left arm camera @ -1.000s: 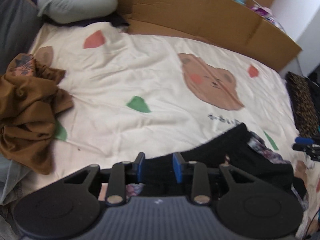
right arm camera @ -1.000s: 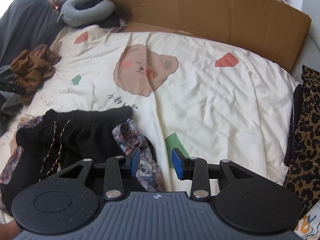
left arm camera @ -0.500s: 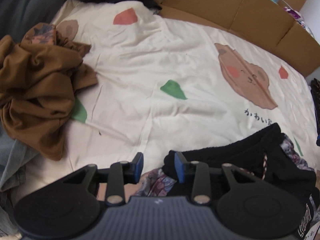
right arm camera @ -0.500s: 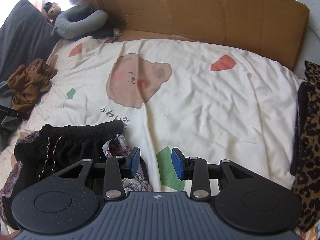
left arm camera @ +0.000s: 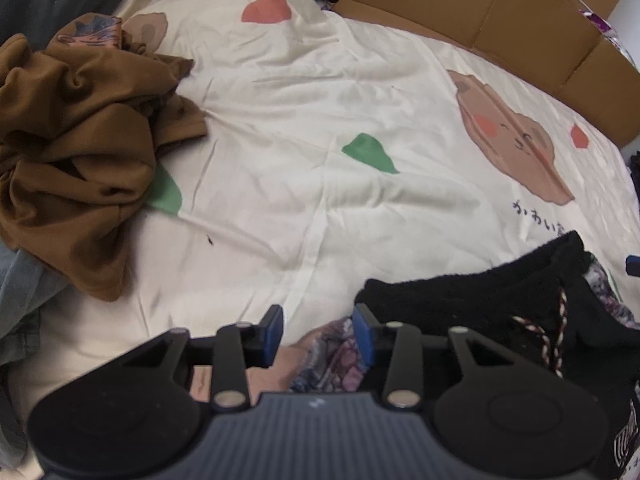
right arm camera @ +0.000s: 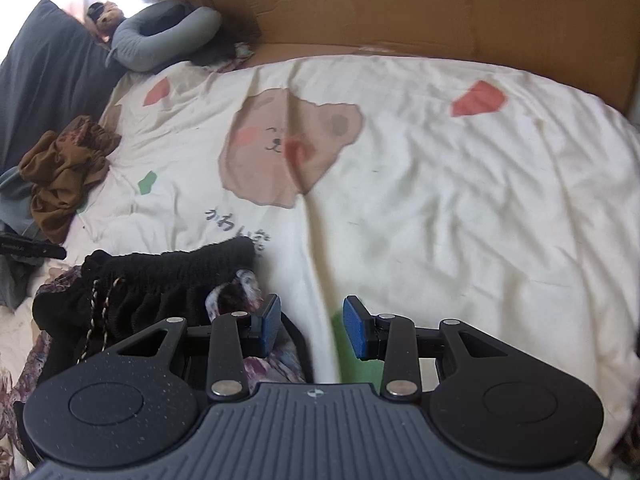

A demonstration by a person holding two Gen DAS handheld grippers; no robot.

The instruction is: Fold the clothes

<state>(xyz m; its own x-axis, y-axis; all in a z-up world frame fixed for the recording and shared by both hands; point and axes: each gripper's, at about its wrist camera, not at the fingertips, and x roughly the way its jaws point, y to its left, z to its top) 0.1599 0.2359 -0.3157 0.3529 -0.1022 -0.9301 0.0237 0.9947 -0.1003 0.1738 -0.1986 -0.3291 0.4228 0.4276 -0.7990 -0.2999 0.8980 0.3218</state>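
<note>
**Both grippers open over the bed, black shorts between them**

My left gripper (left arm camera: 318, 334) is released, its blue pads apart with nothing between them, hovering at the near edge of the cream bear-print duvet (left arm camera: 304, 184). Just beside its right pad begins the black drawstring shorts (left arm camera: 500, 304), lying bunched on top of a purple floral garment (left arm camera: 336, 364) that peeks out below.

My right gripper (right arm camera: 312, 326) is released too, gripping nothing, above the duvet's green patch. From this side the shorts (right arm camera: 160, 284) sit just left of its left pad, waistband towards the bear print.

A crumpled brown garment (left arm camera: 80, 152) lies well apart at the left edge of the bed. A grey neck pillow (right arm camera: 164, 36) and a cardboard sheet (right arm camera: 400, 4) stand along the far side.
</note>
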